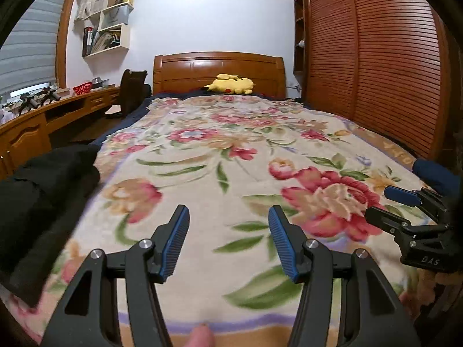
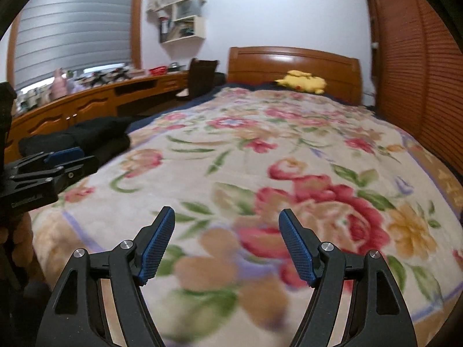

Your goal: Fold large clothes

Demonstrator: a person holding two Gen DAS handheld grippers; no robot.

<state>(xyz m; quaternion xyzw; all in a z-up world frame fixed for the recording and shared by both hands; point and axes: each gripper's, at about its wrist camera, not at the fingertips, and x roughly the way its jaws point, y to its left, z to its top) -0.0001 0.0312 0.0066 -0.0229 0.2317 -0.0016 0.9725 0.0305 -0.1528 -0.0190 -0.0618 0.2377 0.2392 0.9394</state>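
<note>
A pile of black clothing [image 1: 43, 196] lies on the left edge of the bed, on a floral blanket [image 1: 220, 150]. In the right wrist view the black clothing [image 2: 86, 136] sits at the left, beyond the left gripper [image 2: 89, 157]. My left gripper [image 1: 228, 211] hangs open over the blanket near the foot of the bed, nothing between its blue pads. My right gripper [image 2: 227, 211] is open too, over a big red flower, with nothing in it. The right gripper [image 1: 377, 202] also shows at the right edge of the left wrist view. Neither touches the black clothing.
A yellow plush toy [image 1: 231, 84] rests by the wooden headboard [image 1: 217, 66]. A slatted wooden wardrobe [image 1: 376, 57] runs along the right side, and a long wooden desk [image 2: 86, 107] with a dark chair [image 2: 202, 78] along the left. A dark blue sleeve [image 1: 434, 173] shows at the right.
</note>
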